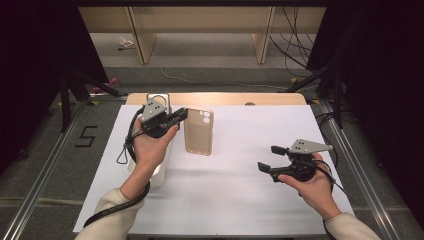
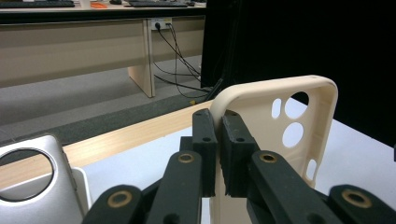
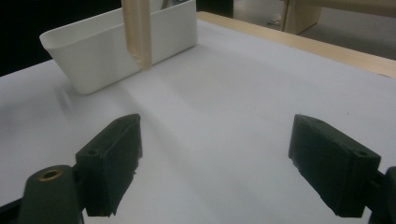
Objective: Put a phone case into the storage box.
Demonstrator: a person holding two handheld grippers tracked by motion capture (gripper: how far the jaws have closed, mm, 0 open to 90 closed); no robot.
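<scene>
While the right gripper [image 1: 270, 157] hovers low over the near right part of the table [image 1: 240, 200], its fingers [image 3: 109, 165] stand wide apart with nothing between them, pointing left across the white sheet. The person's right hand [image 1: 312, 182] wraps its body from below, and a sleeve shows at the bottom edge.

Farther in and to the left, the left hand [image 1: 150, 147] carries the left gripper [image 1: 184, 114], whose fingers [image 2: 205, 140] are pressed narrow on the edge of a beige phone case [image 1: 198, 131]. In the left gripper view the two pads pinch the case's rounded corner rim, and the case [image 2: 280, 135] stands upright beyond them, its camera cut-outs showing through to the white surface behind. From above, the case appears near the middle of the sheet, somewhat toward the far side, with the camera holes at its far end; in the right gripper view its lower edge [image 3: 137, 32] hangs in front of a white bin [image 3: 93, 56], clear of the sheet.

That bin [image 1: 159, 175] lies under the left forearm along the sheet's left side. Just beyond the left gripper, a silver case [image 1: 159, 99] with a round opening sits at the bin's far end.

Past the table's wooden far edge, the floor carries cables and the legs of a desk.
</scene>
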